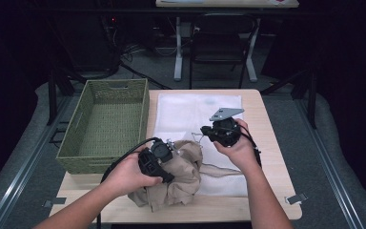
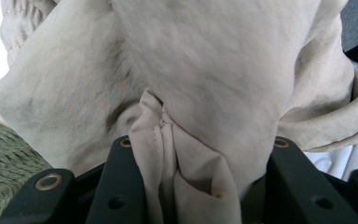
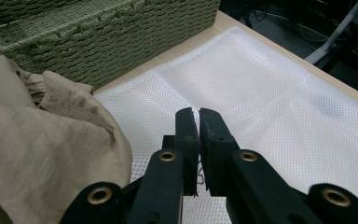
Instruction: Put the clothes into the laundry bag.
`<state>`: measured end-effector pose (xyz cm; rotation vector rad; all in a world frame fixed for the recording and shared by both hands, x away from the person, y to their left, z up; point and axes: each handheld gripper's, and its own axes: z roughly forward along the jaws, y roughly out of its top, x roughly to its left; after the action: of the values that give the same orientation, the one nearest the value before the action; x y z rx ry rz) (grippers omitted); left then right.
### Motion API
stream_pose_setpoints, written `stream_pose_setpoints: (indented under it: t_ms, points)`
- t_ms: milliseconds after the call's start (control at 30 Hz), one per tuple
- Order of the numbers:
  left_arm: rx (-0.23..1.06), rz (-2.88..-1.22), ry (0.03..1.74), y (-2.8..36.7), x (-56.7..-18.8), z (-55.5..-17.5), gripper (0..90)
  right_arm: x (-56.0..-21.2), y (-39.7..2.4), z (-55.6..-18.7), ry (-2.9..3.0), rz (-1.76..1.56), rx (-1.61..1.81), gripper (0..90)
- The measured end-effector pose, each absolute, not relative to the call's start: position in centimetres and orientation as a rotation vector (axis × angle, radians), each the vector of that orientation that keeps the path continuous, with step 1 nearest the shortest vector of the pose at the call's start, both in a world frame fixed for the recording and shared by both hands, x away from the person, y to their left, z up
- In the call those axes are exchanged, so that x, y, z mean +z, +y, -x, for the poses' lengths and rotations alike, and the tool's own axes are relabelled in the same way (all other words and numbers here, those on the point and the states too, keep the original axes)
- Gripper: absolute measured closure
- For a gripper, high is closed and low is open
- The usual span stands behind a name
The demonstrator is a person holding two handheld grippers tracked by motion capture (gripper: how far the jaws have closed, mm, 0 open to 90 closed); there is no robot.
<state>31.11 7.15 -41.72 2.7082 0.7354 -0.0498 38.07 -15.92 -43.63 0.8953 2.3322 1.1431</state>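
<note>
A crumpled beige garment [image 1: 181, 177] lies at the table's front, partly on a white mesh bag [image 1: 195, 110]. My left gripper [image 1: 171, 151] reaches into its top from the left. In the left gripper view the left gripper [image 2: 200, 156] is shut on a bunched fold of the beige garment [image 2: 214, 70]. My right gripper [image 1: 204, 130] hovers over the bag, just right of the garment, grey plate on top. In the right gripper view the right gripper [image 3: 198, 112] has its jaws almost together over the mesh bag [image 3: 270, 93]. A thin reddish thread shows in the slit. The garment [image 3: 37, 140] bulks at its left.
A green woven basket [image 1: 81, 164] stands on the table's left side, next to the garment, its inside bare. It also shows as the basket [image 3: 121, 37] and the basket [image 2: 4, 149]. Bare wood table [image 1: 259, 121] runs along the right edge. A dark chair [image 1: 221, 38] stands behind the table.
</note>
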Motion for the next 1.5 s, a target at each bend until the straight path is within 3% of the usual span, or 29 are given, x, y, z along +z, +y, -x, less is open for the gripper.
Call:
stream_pose_setpoints:
  t_ms: [833,1167,1500]
  points:
    - [-0.040,-2.672,0.745,8.1,-41.5,-31.2,65.8,-44.7,-16.0,-38.6,2.387,-0.905,1.080,74.8]
    - [-0.034,-2.675,0.730,7.9,-41.3,-31.3,65.8,-47.6,-17.6,-38.0,2.469,-0.952,0.991,76.3]
    - [-0.028,-2.671,0.737,7.8,-41.1,-31.5,65.8,-51.1,-16.8,-36.1,2.567,-0.902,0.934,70.3]
